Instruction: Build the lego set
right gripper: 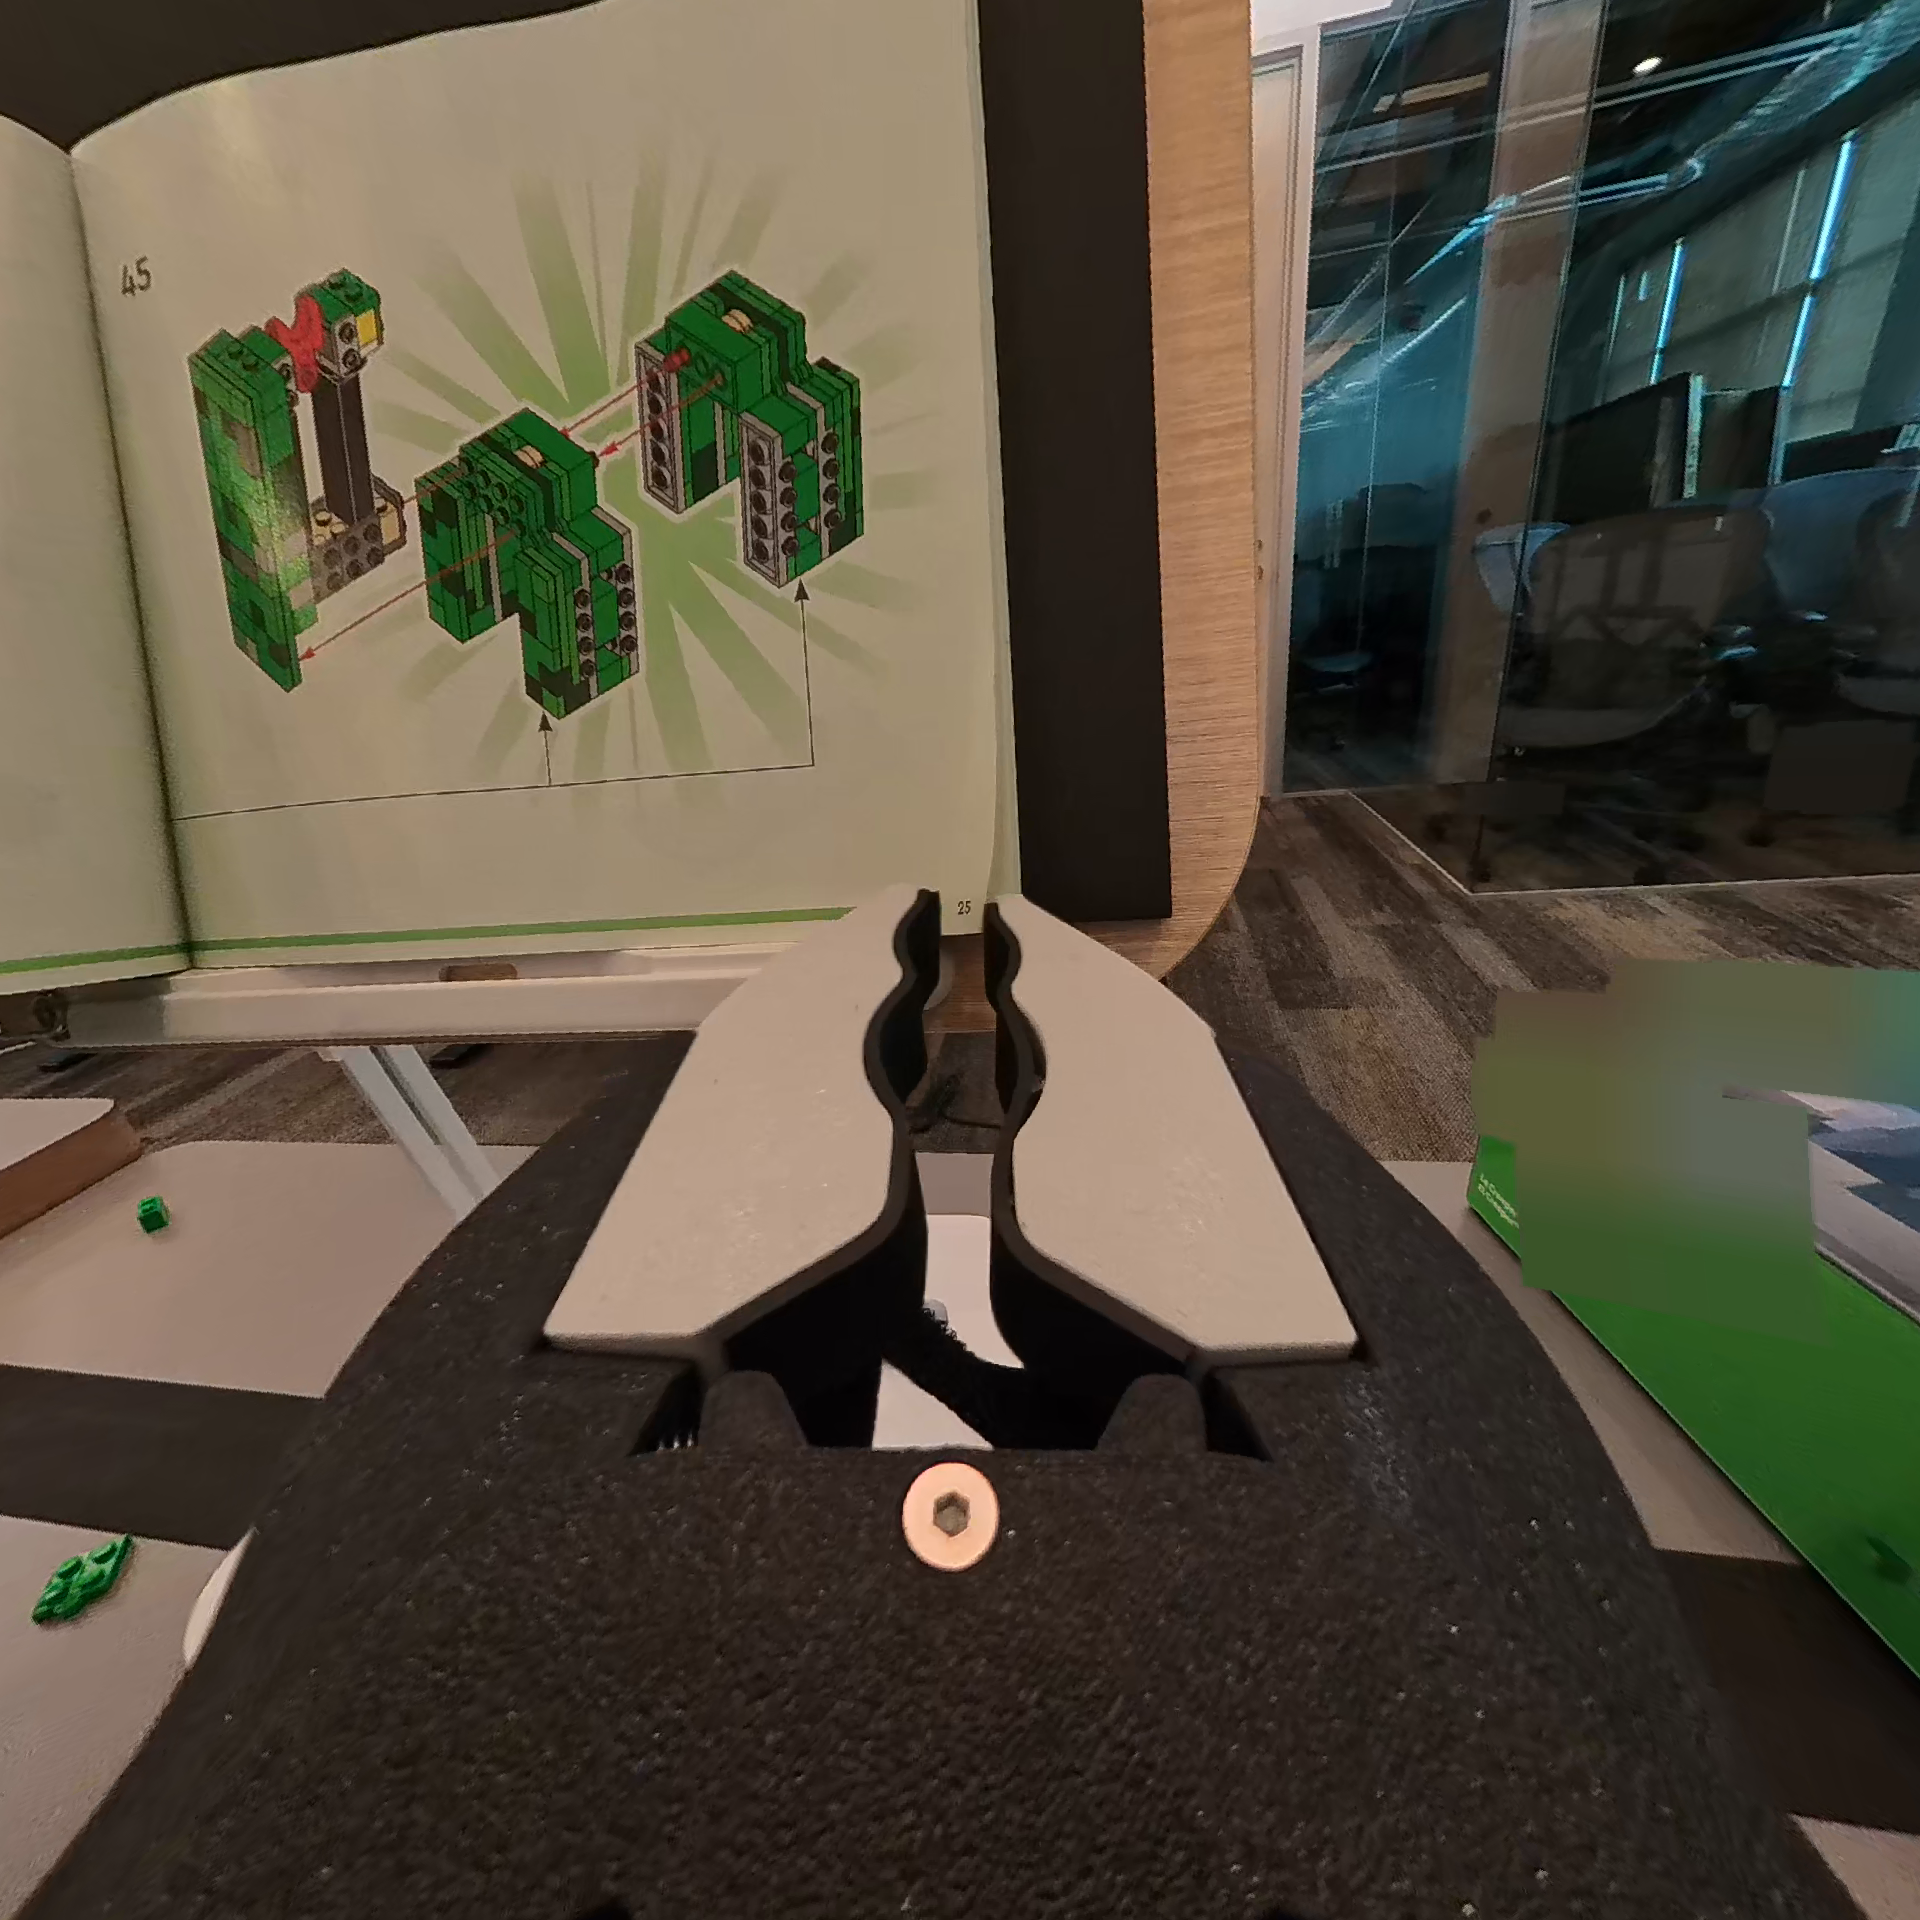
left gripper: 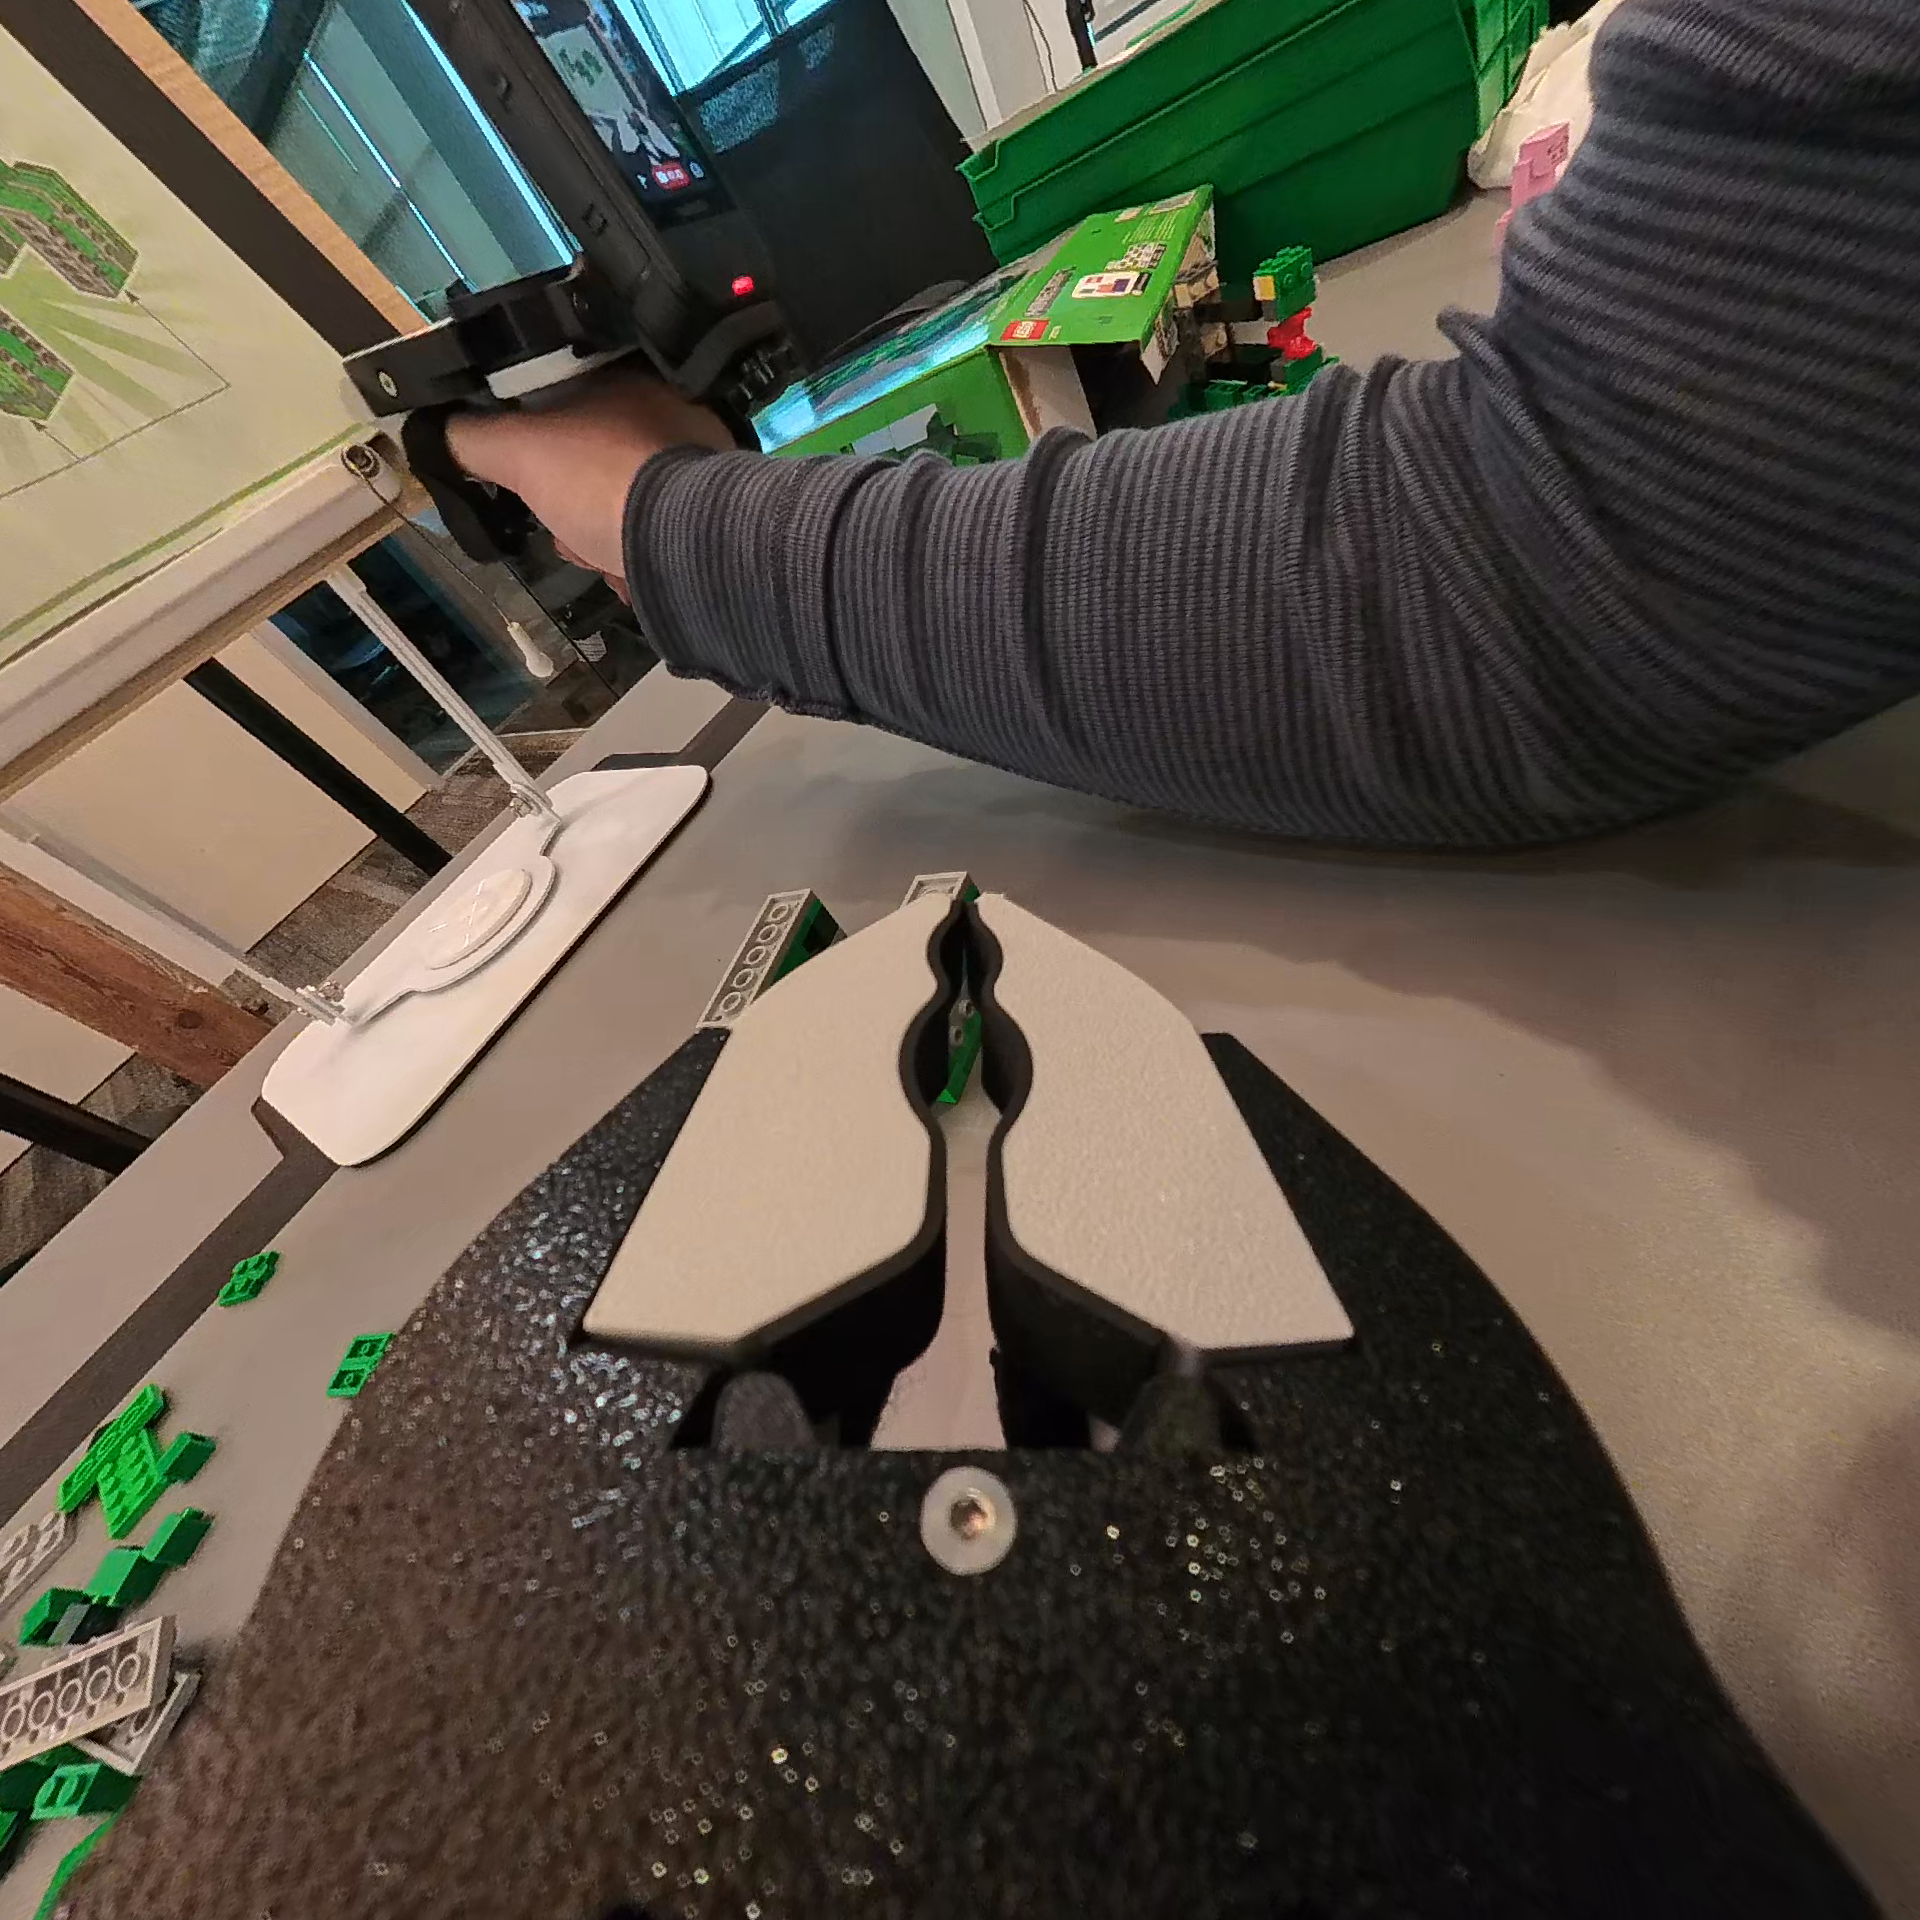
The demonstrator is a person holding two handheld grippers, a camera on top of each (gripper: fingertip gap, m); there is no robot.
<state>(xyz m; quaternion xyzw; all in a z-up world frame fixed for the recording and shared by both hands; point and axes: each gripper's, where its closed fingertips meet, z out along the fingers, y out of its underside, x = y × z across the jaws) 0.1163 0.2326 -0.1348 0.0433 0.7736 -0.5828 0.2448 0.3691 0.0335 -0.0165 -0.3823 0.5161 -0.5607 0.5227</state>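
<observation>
My left gripper (left gripper: 963,914) is low over the grey table, shut on a green and grey lego assembly (left gripper: 769,961). The assembly sticks out to the left of the fingers and past their tips, and most of it is hidden under them. My right gripper (right gripper: 956,909) is held up in front of the open instruction booklet (right gripper: 520,520), empty, with a narrow gap between its fingers. A partly built green model (left gripper: 1273,332) stands far back beside the green lego box (left gripper: 1039,343). Loose green and grey bricks (left gripper: 125,1455) lie at the left.
The booklet stands on a white stand base (left gripper: 488,956). A person's striped sleeve (left gripper: 1247,623) crosses the table ahead of my left gripper. Green bins (left gripper: 1247,125) stand at the back. The lego box (right gripper: 1714,1434) lies at my right; small green pieces (right gripper: 78,1579) lie at my left. There is about 35 cm between the tips of the two grippers.
</observation>
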